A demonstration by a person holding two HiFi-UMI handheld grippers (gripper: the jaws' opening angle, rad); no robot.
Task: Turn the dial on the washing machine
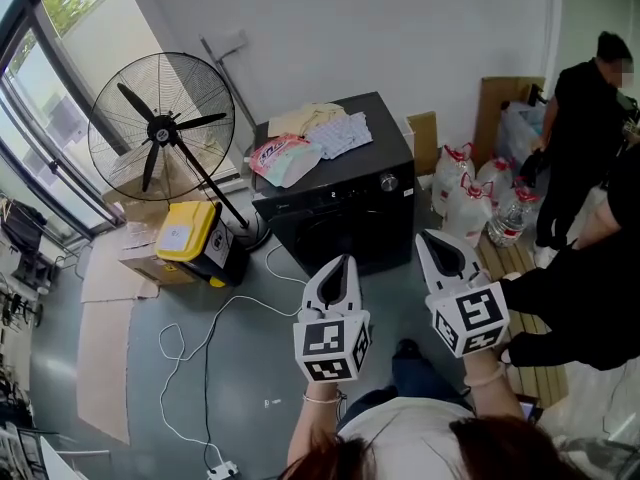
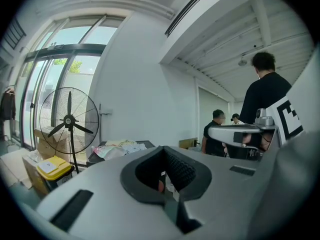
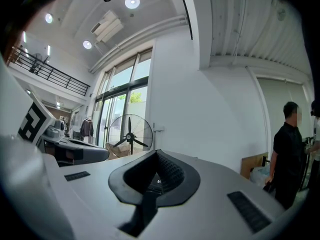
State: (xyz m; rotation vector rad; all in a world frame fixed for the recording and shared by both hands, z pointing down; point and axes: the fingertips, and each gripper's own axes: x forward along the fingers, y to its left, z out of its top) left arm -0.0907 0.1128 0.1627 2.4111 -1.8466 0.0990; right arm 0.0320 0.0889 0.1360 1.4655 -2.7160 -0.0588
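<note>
1. Dial (image 1: 388, 181) sits at the right end of the control strip on the front of the black washing machine (image 1: 340, 213). The machine stands on the floor at the far middle of the scene, in front of the white wall. I cannot read the dial's setting from here.
2. A heap of laundry (image 1: 310, 136) lies on the machine's lid, back from the front panel, so nothing covers the dial.
3. My left hand-held gripper (image 1: 344, 262) is closed on nothing. Its own view shows the jaws meeting, with only the small eyelet gap behind the tips.
4. My right hand-held gripper (image 1: 428, 240) is likewise closed and empty.
5. Both are held near me, side by side, pointing roughly level toward the machine and well apart from it. I judge this to be a carrying posture, with the jaws together because nothing is within reach to grip.
6. The right one hangs on the dial's side, so I judge it the handier of the two for the knob.
7. This scene fits grippers heading toward the dial as well as grippers drawn back after a turn. I cannot settle which.
8. A fan (image 1: 160, 128) and a yellow box (image 1: 188, 233) stand to the machine's left, and a white cable (image 1: 200, 340) trails over the floor. A person (image 1: 580, 118) stands at the far right. None of them lies between me and the dial.
</note>
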